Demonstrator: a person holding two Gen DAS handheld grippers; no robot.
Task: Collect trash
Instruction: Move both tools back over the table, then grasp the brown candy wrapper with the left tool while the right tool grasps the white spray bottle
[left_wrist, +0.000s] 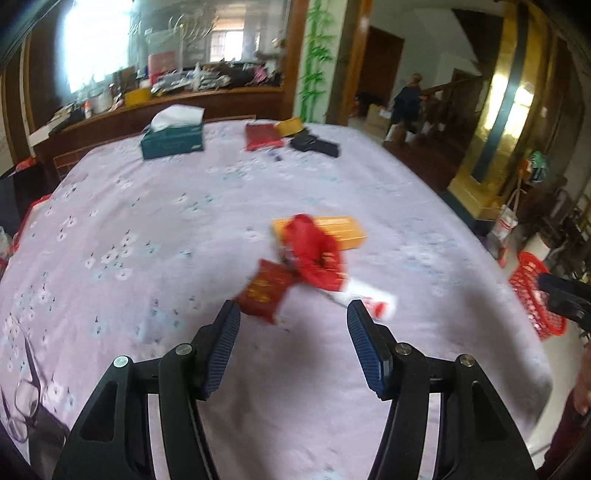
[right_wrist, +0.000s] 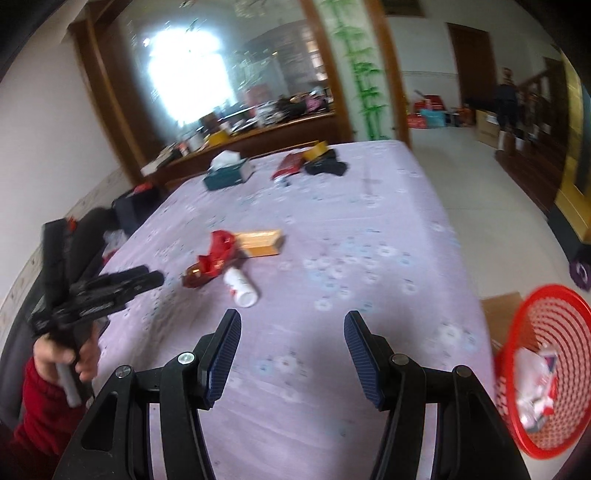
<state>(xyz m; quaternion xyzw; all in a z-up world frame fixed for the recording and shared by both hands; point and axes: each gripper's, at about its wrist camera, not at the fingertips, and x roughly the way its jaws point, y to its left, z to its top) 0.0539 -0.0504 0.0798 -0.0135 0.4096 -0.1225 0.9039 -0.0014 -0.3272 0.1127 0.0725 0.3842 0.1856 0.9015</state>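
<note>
Left wrist view has the left gripper (left_wrist: 291, 317) spread wide with nothing in it, hovering over the lilac tablecloth (left_wrist: 147, 221). Just ahead sits one pile of trash: a dark red packet (left_wrist: 263, 291), a crumpled red wrapper (left_wrist: 314, 251), a white bottle (left_wrist: 369, 299) and an orange box (left_wrist: 343, 230), all touching or overlapping. Right gripper (right_wrist: 291, 326) is also wide open, empty. One red basket (right_wrist: 546, 369) sits off the table's right edge with some scraps already inside. Far end: one tissue box (left_wrist: 173, 138).
</note>
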